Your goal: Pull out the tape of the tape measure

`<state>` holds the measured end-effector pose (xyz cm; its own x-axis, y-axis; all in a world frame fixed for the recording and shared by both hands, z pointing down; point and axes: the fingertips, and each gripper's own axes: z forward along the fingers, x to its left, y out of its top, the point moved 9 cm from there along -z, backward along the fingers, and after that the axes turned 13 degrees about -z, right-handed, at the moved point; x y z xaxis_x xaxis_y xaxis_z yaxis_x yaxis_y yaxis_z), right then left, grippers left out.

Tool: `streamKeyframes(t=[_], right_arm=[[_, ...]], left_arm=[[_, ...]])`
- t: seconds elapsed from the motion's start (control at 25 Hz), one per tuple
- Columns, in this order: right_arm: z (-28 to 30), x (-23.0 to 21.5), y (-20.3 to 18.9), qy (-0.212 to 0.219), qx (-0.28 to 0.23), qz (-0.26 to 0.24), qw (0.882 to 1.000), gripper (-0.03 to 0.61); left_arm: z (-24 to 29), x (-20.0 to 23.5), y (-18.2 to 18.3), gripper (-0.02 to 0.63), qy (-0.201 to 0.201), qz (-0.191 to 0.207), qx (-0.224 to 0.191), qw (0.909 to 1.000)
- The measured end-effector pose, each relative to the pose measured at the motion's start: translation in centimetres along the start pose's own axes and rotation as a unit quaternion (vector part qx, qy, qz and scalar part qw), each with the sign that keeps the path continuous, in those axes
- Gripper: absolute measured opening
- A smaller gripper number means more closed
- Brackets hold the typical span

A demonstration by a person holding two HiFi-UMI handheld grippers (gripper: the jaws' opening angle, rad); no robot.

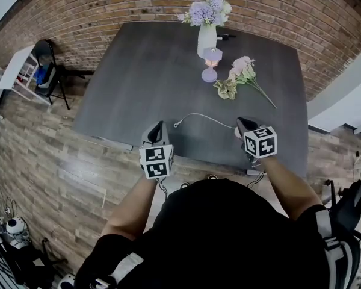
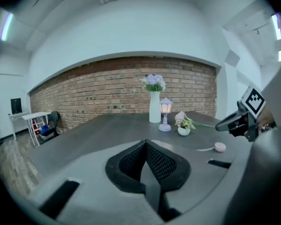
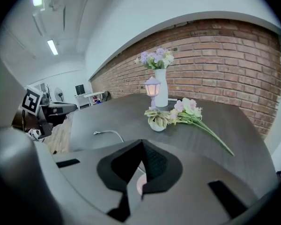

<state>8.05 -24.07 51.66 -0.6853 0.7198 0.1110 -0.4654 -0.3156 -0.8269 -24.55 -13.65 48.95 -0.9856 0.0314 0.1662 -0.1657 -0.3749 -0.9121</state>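
Jaws of the left gripper [image 2: 145,143] are pressed together at their tips with nothing between them. The right gripper [image 3: 141,142] is the same, pads meeting and empty. Through the gap below its closed tips shows a pale pink patch, the tape measure [image 3: 140,185]. It is not gripped. The left gripper view shows it lying flat on the dark grey table [image 1: 138,77], with the right gripper raised just above it.

From that round pink case the tape [image 1: 200,115] runs out as a thin white strip. It curves across the tabletop toward the left gripper's side and ends in a small hook, which lies apart from the left gripper's tips.

Both grippers hang over the near edge of the table, well apart from each other. Farther back stand a white vase [image 1: 206,38] of lilac flowers and a small lantern [image 1: 210,63] just in front of it, with a loose spray of flowers [image 1: 243,72] beside them. A brick wall [image 1: 108,5] stands behind the table.
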Motion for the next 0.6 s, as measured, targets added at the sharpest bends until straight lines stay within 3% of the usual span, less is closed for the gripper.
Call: streamKeyframes(t=[0.24,0.6], right_arm=[[-1.2,-0.6,2.3,-0.031,-0.036,0.013,0.999,-0.005],[-3.4,-1.8,1.6,-0.059,-0.043,0.027,0.997,-0.005]], left_arm=[[0.8,-0.3,3.8,0.009,-0.013,0.0,-0.042,0.999],[1.7,-1.3,3.7,0.009,-0.038,0.008,-0.024,0.999]])
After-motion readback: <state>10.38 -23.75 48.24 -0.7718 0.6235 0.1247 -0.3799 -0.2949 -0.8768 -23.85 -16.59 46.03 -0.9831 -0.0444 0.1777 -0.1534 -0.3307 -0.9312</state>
